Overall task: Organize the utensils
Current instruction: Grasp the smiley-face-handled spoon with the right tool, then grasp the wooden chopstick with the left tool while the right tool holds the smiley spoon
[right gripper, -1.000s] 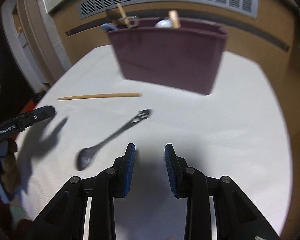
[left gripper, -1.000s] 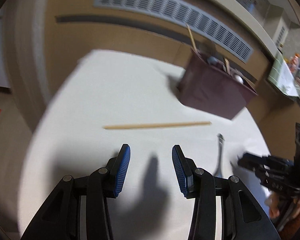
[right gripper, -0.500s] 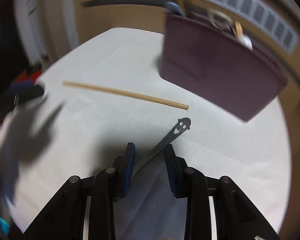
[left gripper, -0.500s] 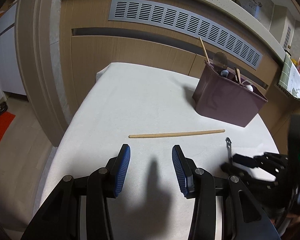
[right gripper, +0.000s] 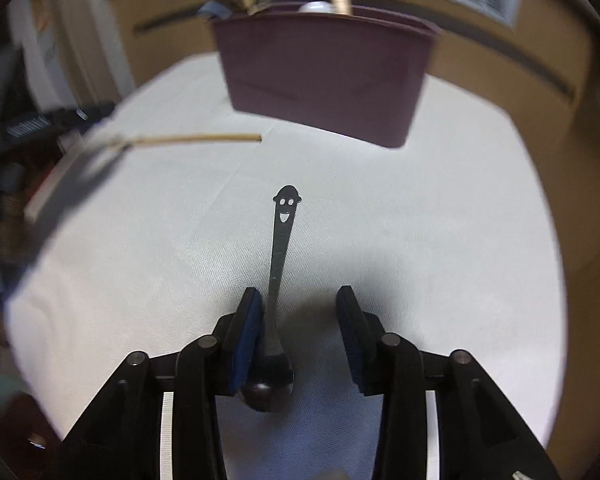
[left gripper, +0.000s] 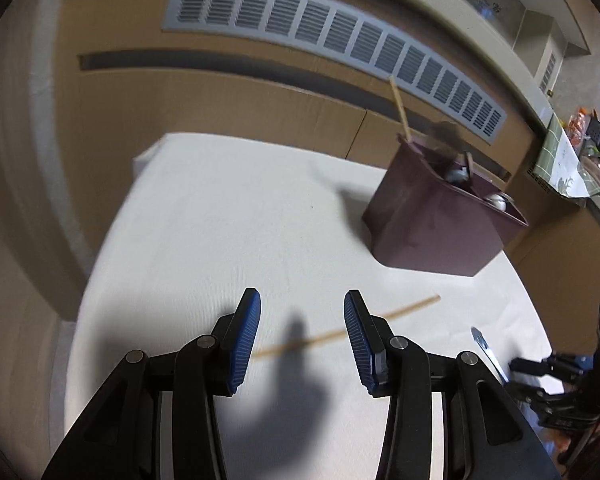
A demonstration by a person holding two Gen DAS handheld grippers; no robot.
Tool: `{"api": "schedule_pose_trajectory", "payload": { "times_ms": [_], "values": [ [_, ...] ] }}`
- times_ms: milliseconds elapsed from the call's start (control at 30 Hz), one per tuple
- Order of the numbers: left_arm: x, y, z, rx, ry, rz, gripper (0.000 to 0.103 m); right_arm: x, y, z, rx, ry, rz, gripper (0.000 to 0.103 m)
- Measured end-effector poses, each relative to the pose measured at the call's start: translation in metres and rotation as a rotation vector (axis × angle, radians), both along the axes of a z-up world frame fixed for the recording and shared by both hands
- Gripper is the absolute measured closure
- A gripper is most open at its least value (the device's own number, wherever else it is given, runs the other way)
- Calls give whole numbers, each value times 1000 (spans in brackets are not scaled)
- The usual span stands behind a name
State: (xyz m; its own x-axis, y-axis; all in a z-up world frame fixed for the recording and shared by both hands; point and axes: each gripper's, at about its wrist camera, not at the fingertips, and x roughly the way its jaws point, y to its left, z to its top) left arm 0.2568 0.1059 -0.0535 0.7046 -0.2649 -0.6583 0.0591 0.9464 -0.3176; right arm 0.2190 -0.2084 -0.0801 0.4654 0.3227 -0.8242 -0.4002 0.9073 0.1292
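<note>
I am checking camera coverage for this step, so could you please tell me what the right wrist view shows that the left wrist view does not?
Only the right wrist view shows the spoon's smiley-face handle and bowl, lying between the right gripper's open jaws. Only the left wrist view shows the cluttered counter at the far right. Both show the maroon utensil holder, the loose chopstick and the white table.
</note>
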Motion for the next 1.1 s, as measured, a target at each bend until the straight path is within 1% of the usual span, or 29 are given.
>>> {"api": "schedule_pose_trajectory", "payload": {
  "times_ms": [67,100,167,200,233,300,433,567,633,667,733,800,867,1000,1100],
  "values": [
    [16,5,-6,0,49,-21,58,-1,-7,-1,58,5,-36,63],
    [21,6,-11,2,76,-36,58,-1,-7,-1,66,2,-45,63],
    [23,8,-21,6,136,-51,58,-2,-5,-1,47,0,-43,63],
    [20,8,-25,-1,157,-57,59,-1,-2,0,26,4,-35,63],
    [15,7,-24,-6,150,-58,59,-3,-1,2,10,8,-26,63],
    [-1,2,-24,-28,176,-73,59,-1,2,3,-18,4,-3,63],
    [-36,-23,-24,-46,223,-131,59,4,2,0,-62,-41,0,70],
    [-66,-62,-22,27,240,-199,59,7,16,-1,-136,-71,33,73],
    [-73,-78,-20,85,231,-205,59,8,23,-2,-153,-85,48,80],
    [-75,-86,-20,133,220,-199,59,9,27,-2,-168,-97,64,83],
    [-77,-102,-19,218,197,-188,59,10,30,-1,-165,-87,83,97],
    [-77,-112,-19,266,184,-183,59,10,26,1,-159,-86,74,98],
    [-76,-116,-18,292,179,-186,59,7,17,3,-156,-103,44,98],
    [-74,-124,-17,293,177,-204,59,3,-12,12,-94,-106,-22,98],
    [-67,-130,-18,307,170,-211,59,2,-27,16,-66,-104,-62,98]
  ]
}}
